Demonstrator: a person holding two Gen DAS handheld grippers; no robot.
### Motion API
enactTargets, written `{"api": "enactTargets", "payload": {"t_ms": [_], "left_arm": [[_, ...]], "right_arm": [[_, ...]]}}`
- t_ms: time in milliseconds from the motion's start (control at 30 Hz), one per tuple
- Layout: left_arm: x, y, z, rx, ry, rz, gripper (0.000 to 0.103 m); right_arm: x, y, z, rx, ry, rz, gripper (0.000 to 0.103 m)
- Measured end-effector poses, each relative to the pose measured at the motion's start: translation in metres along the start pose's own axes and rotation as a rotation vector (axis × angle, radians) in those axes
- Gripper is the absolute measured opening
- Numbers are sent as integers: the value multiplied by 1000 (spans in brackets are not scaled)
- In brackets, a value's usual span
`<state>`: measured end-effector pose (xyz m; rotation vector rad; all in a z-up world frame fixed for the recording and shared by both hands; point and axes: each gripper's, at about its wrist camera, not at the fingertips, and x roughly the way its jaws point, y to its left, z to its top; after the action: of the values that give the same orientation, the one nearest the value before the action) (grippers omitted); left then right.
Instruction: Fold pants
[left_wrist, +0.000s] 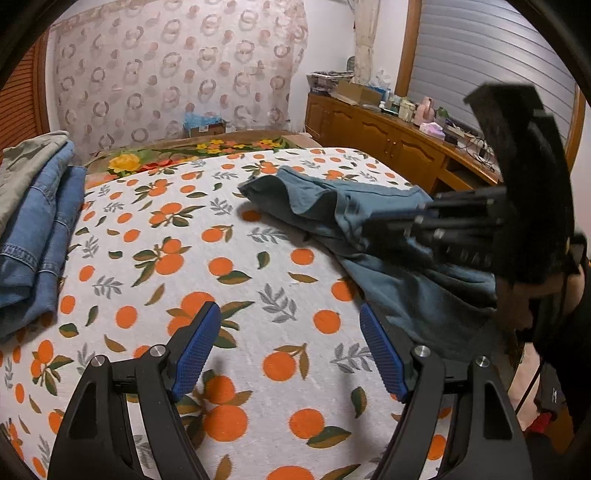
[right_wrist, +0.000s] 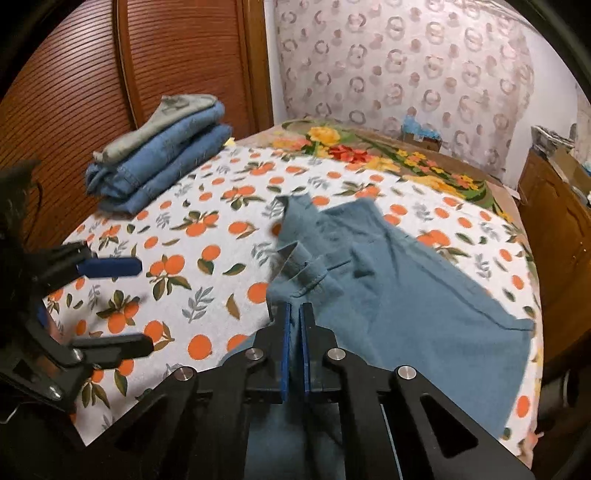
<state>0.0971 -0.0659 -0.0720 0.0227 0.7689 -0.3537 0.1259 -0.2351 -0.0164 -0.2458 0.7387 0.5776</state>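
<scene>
soft teal pants (right_wrist: 399, 295) in right tool (right_wrist: 295, 314)

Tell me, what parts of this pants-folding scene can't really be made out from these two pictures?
- Teal pants: their near end is hidden under the right gripper in the right wrist view, so what the pads pinch is unclear.
- In the left wrist view the blurred right gripper covers the pants' middle.
- Folded stack: cut off by the left wrist view's edge.
- Dresser clutter: too small to identify.
- Left gripper: open over bedspread.

Pants (right_wrist: 388, 280) right of folded stack (right_wrist: 162, 155)
</scene>
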Motion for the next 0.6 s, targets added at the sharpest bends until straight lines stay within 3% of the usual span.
{"api": "enactTargets", "payload": {"t_ms": [300, 600], "left_arm": [[0, -13, 4, 31, -3, -8, 78], [10, -31, 20, 81, -3, -22, 78]], "right_arm": [[-25, -24, 3, 60, -63, -58, 5], [-36, -59, 2, 125, -72, -192, 5]]}}
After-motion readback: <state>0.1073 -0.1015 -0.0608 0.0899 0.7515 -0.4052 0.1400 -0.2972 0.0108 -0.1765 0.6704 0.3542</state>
